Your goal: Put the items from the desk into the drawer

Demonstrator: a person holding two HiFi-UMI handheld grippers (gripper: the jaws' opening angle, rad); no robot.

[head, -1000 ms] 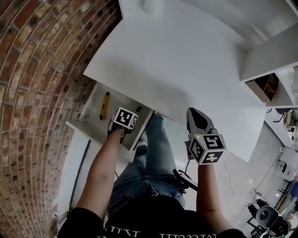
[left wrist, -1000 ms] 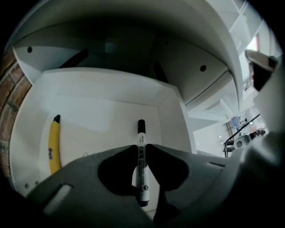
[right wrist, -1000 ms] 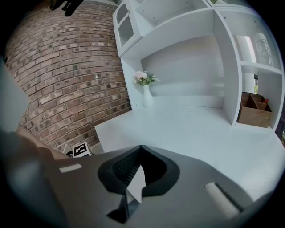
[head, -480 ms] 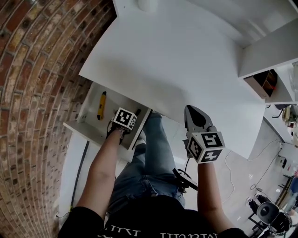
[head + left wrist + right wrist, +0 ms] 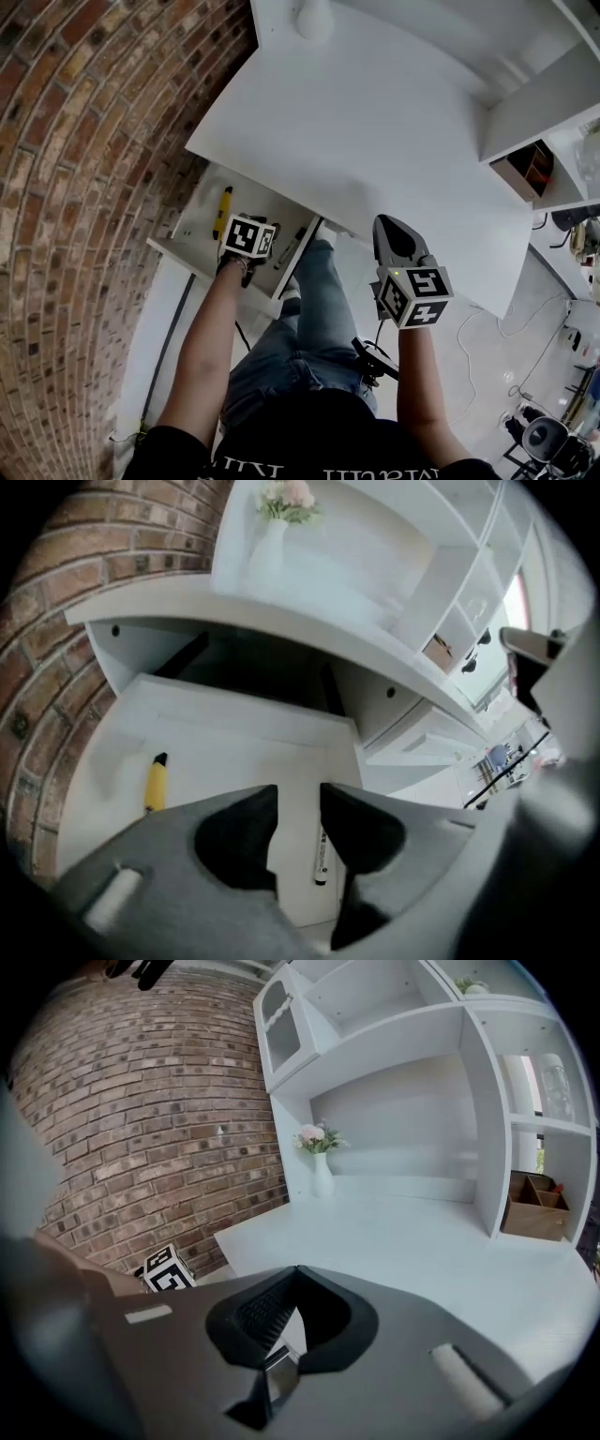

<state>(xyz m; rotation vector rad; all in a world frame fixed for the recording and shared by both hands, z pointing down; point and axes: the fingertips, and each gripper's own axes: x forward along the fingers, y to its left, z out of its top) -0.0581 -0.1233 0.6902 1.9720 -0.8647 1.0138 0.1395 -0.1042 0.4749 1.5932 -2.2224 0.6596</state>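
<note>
The open white drawer [image 5: 239,738] under the desk [image 5: 375,131] holds a yellow utility knife [image 5: 155,782] at its left and a dark marker pen [image 5: 322,853] at its right. My left gripper [image 5: 298,803] hangs above the drawer. Its jaws have just been opening and stand a little apart with nothing between them; the marker lies on the drawer floor below. In the head view the knife [image 5: 223,204] and marker [image 5: 291,248] lie either side of the left gripper's marker cube [image 5: 247,236]. My right gripper [image 5: 394,225] is shut and empty over the desk's front edge.
A white vase with flowers [image 5: 314,14] stands at the desk's far corner by the brick wall [image 5: 84,187]. White shelves rise on the right, one holding a wooden box [image 5: 530,169]. The person's legs [image 5: 300,328] are below, beside the drawer.
My left gripper has risen out of the drawer and let go of the marker, which now lies on the drawer floor. The right gripper has barely shifted.
</note>
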